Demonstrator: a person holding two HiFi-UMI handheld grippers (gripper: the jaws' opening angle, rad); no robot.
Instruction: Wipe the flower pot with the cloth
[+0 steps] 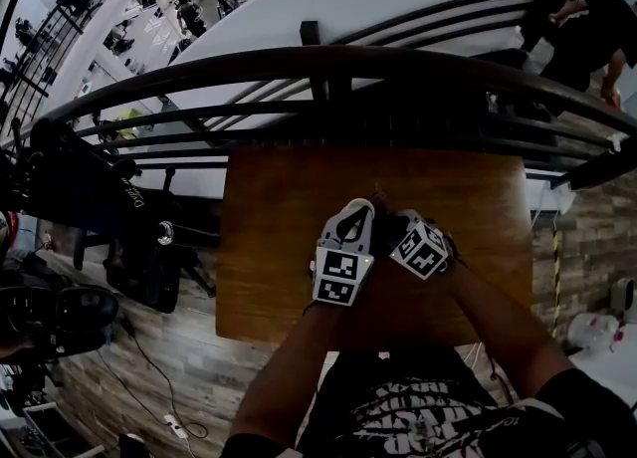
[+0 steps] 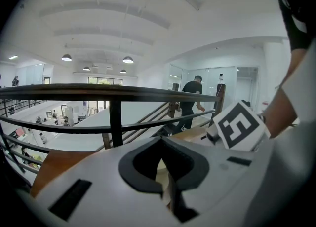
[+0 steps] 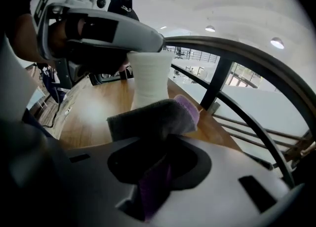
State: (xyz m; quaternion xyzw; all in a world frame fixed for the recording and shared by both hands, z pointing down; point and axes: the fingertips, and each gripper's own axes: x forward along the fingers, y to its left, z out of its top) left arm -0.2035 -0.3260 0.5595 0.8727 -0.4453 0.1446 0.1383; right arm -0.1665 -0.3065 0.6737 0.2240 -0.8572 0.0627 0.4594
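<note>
A white ribbed flower pot [image 3: 148, 80] stands on the wooden table [image 1: 269, 257]. My left gripper [image 3: 98, 38] reaches over the pot's top and is shut on its rim; a cream sliver of the pot [image 2: 160, 168] shows between its jaws. My right gripper [image 3: 158, 147] is shut on a folded grey and purple cloth [image 3: 153, 117], whose front edge sits close in front of the pot's lower side. In the head view both grippers, left [image 1: 363, 209] and right [image 1: 393, 222], meet at the table's middle and hide the pot. The right gripper's marker cube [image 2: 237, 125] appears in the left gripper view.
A dark metal railing [image 1: 328, 63] runs along the table's far edge, with an open hall below it. A dark bag and gear [image 1: 149, 257] sit left of the table. A person [image 2: 190, 97] walks on the stairs beyond the railing.
</note>
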